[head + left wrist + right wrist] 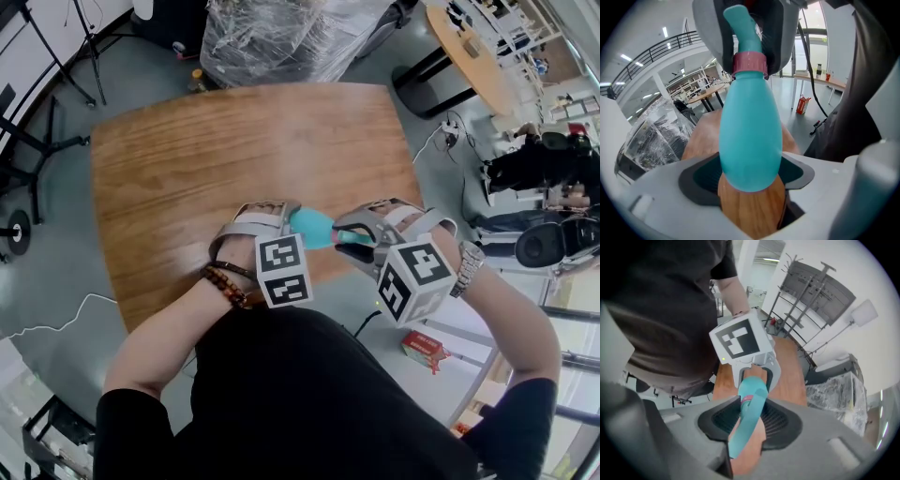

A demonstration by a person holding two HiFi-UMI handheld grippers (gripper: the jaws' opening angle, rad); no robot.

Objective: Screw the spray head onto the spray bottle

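A turquoise spray bottle (309, 228) hangs level over the front edge of the wooden table (234, 150), held between both grippers. My left gripper (289, 221) is shut on its rounded body (750, 140), with the dark pads (701, 178) against the base end. The pink collar (749, 63) sits at the bottle's neck, and the turquoise spray head (743, 28) runs on from it. My right gripper (358, 236) is shut on that spray head (745, 427), which lies slanted between its ribbed pads (776, 420). In the right gripper view the collar (746, 400) and bottle (752, 385) lead toward the left gripper (752, 376).
A plastic-wrapped stack (281, 37) stands beyond the table's far edge. A round table (473, 56) and seated people (544, 187) are at the right. A red box (424, 347) and cables lie on the floor near my right arm.
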